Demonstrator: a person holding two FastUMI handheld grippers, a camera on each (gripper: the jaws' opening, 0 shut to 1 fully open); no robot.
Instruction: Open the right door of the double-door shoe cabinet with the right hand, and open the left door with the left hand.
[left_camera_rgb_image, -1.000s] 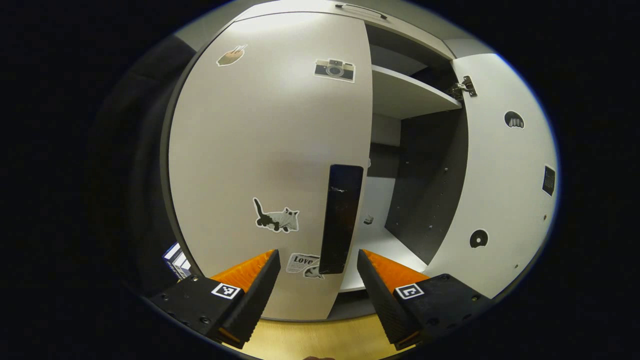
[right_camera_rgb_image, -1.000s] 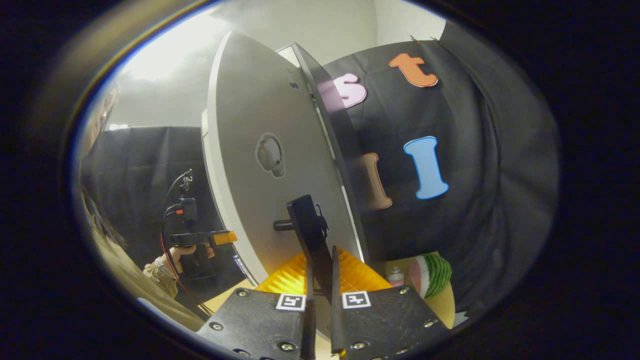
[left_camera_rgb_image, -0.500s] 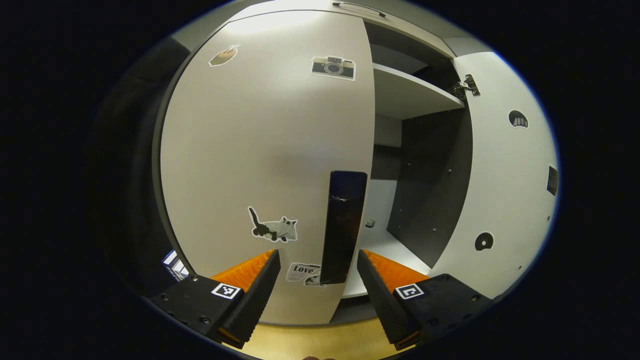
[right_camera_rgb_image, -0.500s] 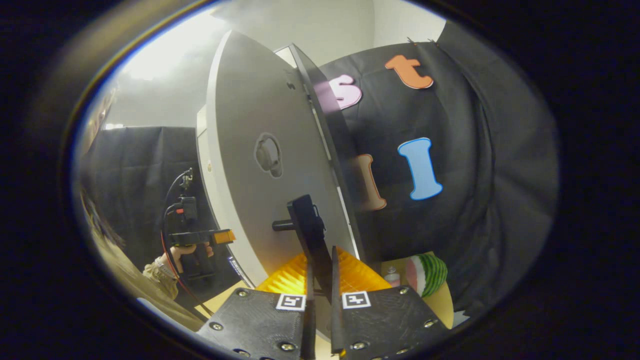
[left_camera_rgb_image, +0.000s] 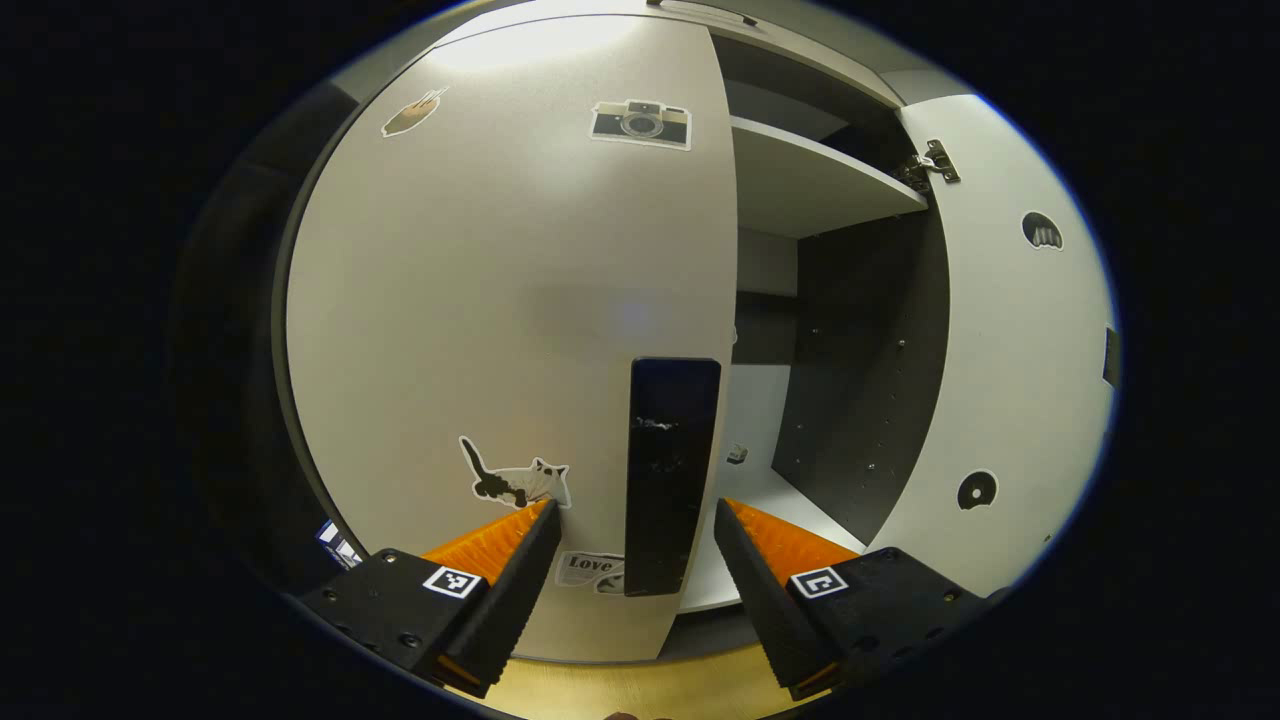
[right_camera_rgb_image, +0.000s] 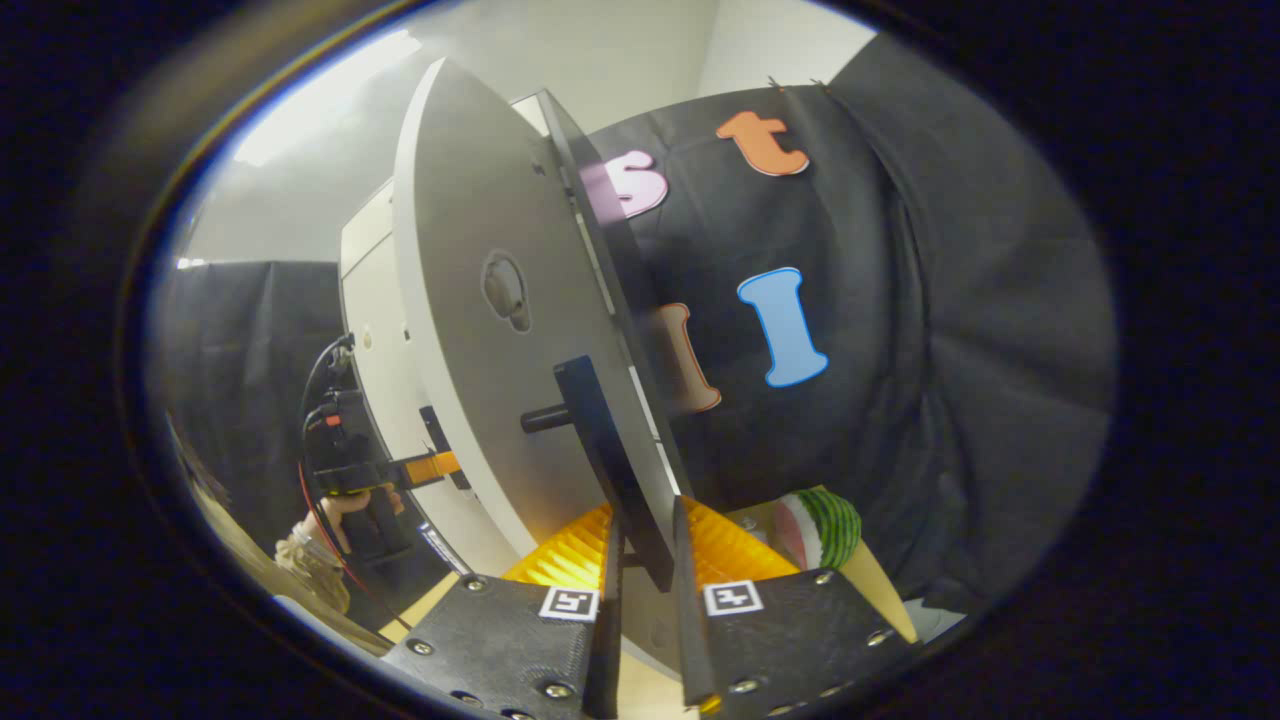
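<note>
Black cloth wall (right_camera_rgb_image: 930, 330), pale floor (left_camera_rgb_image: 620, 690)

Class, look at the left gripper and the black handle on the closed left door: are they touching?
Apart. In the left gripper view, the left gripper is open, and the black handle stands between its fingers with door surface showing on both sides.

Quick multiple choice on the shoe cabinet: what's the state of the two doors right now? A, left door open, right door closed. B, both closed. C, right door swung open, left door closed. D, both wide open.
C: in the left gripper view the right door stands swung out, baring the shelf, while the left door sits flat and closed, its black handle ahead of the open left claw.
</note>
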